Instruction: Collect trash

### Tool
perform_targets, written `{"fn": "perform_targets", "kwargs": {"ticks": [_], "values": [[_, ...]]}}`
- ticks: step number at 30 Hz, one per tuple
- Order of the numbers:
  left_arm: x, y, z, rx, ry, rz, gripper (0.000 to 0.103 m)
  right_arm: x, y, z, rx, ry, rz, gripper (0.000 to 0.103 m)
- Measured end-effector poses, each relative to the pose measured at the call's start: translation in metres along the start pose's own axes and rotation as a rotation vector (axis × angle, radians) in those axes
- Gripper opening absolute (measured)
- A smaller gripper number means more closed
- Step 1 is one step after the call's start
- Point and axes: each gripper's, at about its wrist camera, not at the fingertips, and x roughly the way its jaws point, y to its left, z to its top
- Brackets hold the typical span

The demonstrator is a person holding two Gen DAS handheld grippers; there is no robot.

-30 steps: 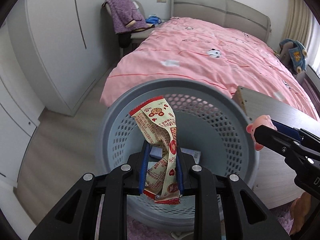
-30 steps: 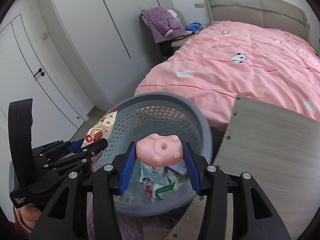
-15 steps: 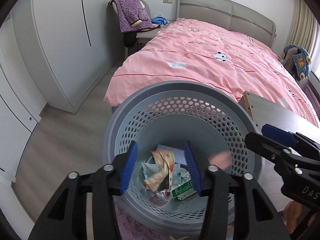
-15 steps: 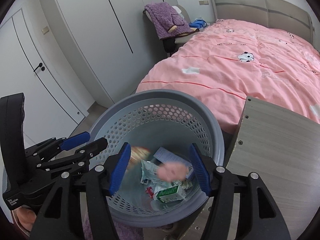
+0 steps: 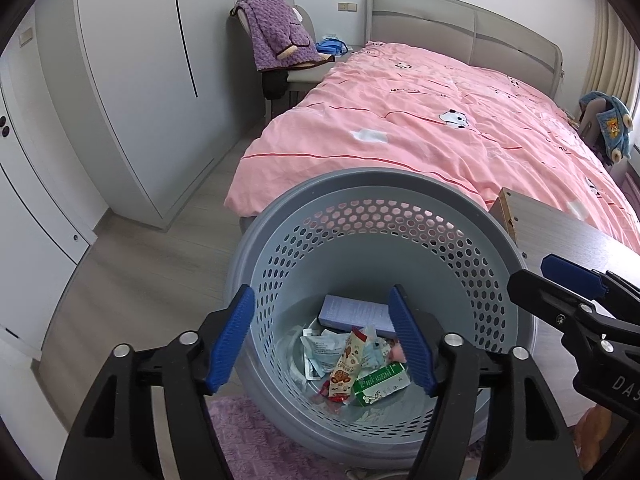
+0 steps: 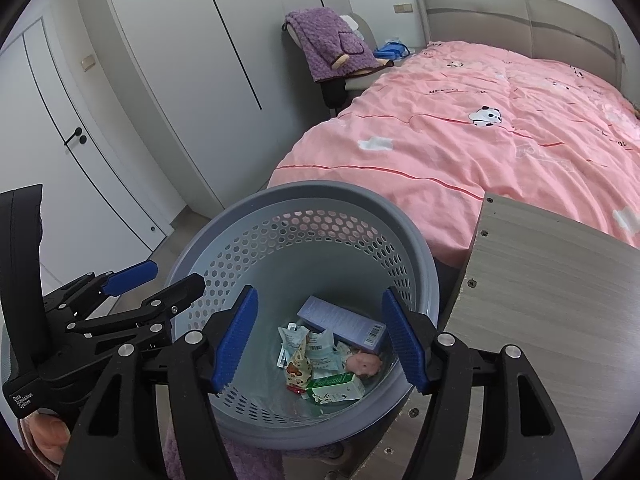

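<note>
A grey perforated trash basket [image 5: 280, 240] [image 6: 360, 204] stands on the floor between the bed and a desk. At its bottom lie a red-and-cream snack wrapper [image 5: 346, 366] [image 6: 298, 366], a pink pig-shaped toy [image 6: 364, 363] [image 5: 398, 354], a green-and-white carton [image 5: 380, 384] [image 6: 336, 388], a lilac box [image 5: 352, 312] [image 6: 340, 320] and crumpled packets. My left gripper [image 5: 322, 340] hangs open and empty over the basket's near rim. My right gripper [image 6: 318, 342] is open and empty over it too. Each gripper shows in the other's view: the right [image 5: 568, 300], the left [image 6: 152, 284].
A bed with a pink duvet [image 5: 440, 128] lies behind the basket. A wooden desk top [image 6: 552, 300] is at the right. White wardrobe doors [image 5: 132, 92] line the left. A chair with a purple blanket [image 5: 276, 36] stands by the headboard. A purple rug [image 5: 248, 440] lies under the basket.
Both grippers opened. The snack wrapper dropped from the left and the pink pig toy from the right; both now lie at the bottom of the basket.
</note>
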Motion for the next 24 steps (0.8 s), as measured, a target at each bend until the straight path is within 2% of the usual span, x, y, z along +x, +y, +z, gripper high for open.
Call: {"fn": "perform_targets", "kwargs": {"ticks": [16,24], "values": [[-0.0076,0.0032,0.0014,-0.014,-0.011,0.056,0.081,-0.0012,-0.0033,-0.0001,0.002,-0.006,-0.032,0.073],[-0.0072,0.0032,0.0019,-0.015,-0.007,0.07,0.082,-0.004,-0.0052,0.0003,0.004,-0.012,-0.043,0.079]]}}
